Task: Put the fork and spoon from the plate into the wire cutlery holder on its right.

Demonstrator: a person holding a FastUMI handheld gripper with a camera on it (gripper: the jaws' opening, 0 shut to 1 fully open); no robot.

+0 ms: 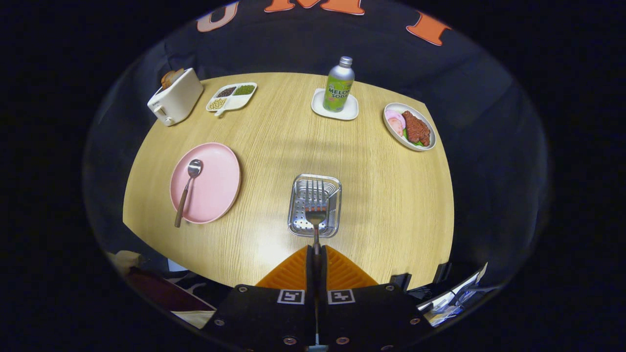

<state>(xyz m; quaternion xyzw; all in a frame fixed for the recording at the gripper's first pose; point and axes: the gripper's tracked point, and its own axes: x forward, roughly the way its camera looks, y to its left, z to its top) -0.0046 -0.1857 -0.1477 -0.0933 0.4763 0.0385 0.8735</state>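
Tongs (316, 250) clamped on steel fork (316, 205) over wire holder (314, 205), spoon (188, 188) on round pink plate (215, 190)

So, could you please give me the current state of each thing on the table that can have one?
gripper: shut on the fork's handle
fork: held, tines forward over the wire cutlery holder
wire cutlery holder: upright, nothing resting inside yet
spoon: lying on the plate, bowl up
pink plate: holds just the spoon
bottle: upright, capped, on a white coaster
toaster: bread in the slot
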